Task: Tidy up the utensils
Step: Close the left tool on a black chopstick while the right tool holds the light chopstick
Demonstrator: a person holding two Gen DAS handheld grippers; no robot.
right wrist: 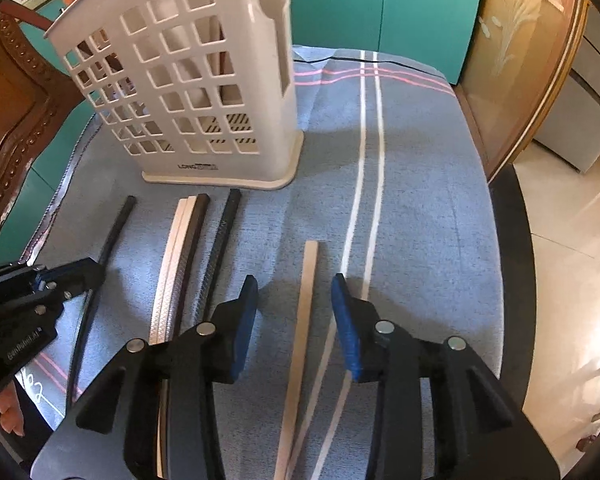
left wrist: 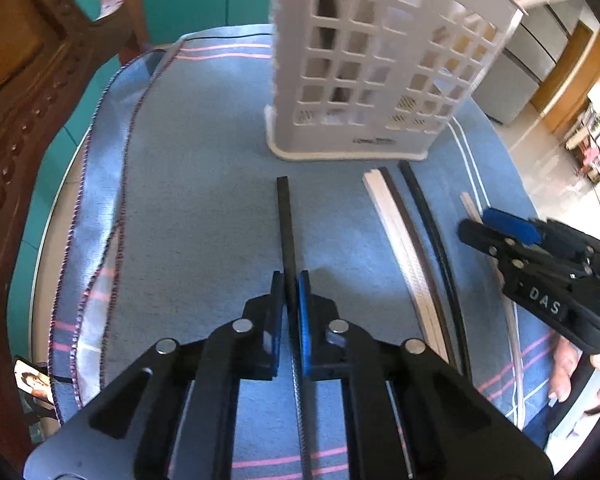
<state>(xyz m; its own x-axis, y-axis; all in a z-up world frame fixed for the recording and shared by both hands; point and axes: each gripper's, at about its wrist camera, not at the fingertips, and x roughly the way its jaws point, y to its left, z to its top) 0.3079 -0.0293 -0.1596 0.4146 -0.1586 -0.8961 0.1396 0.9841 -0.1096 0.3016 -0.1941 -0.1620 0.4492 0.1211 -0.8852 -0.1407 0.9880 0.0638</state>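
My left gripper (left wrist: 290, 280) is shut on a black chopstick (left wrist: 285, 216) that lies on the blue cloth and points at the white lattice utensil holder (left wrist: 372, 60). It also shows in the right wrist view (right wrist: 80, 276), with that chopstick (right wrist: 118, 224). My right gripper (right wrist: 294, 284) is open, its jaws either side of a light wooden chopstick (right wrist: 306, 292) on the cloth. Between the grippers lie white chopsticks (right wrist: 176, 248), a dark brown one (right wrist: 194, 236) and a black one (right wrist: 222, 236). The holder (right wrist: 188, 80) stands upright behind them.
A blue cloth (left wrist: 200, 160) with pink and white stripes covers the round table. A carved wooden chair (left wrist: 24, 100) stands at the left. A glass-front cabinet (right wrist: 520, 60) is at the right, beyond the table edge. The teal wall (right wrist: 380, 0) is behind.
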